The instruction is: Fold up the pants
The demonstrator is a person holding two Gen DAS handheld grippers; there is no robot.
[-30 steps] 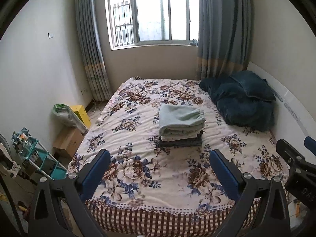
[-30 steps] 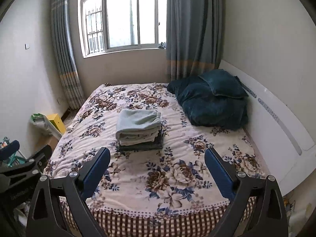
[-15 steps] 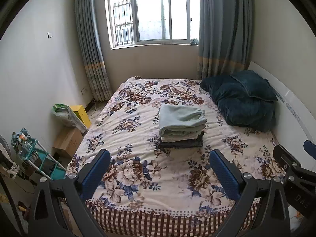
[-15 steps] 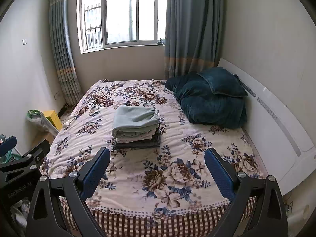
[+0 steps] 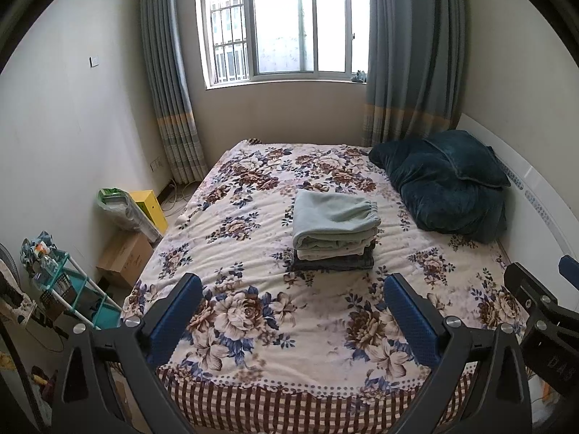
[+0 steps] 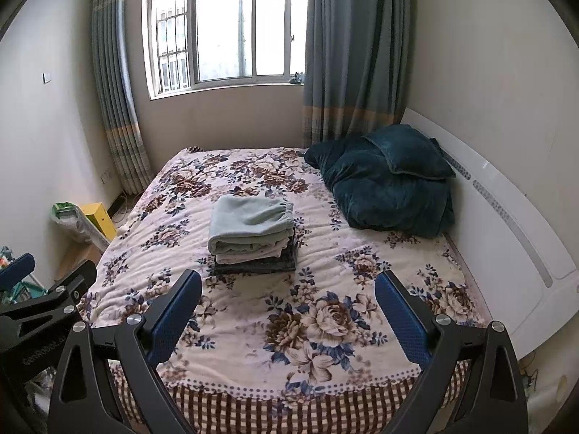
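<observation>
Pale green folded pants (image 5: 334, 222) top a small stack of clothes (image 6: 255, 253) mid-bed, well beyond both grippers. The left gripper (image 5: 293, 320) and the right gripper (image 6: 287, 316) gape wide, empty, above the foot of the flowered bed (image 5: 275, 343). Dark teal pillows (image 6: 391, 188) lie by the headboard; a window (image 5: 286, 21) is behind.

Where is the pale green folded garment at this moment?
In both wrist views the pale green folded garment lies on top of the stack of folded clothes near the middle of the floral bedspread, left of the dark teal bedding.
</observation>
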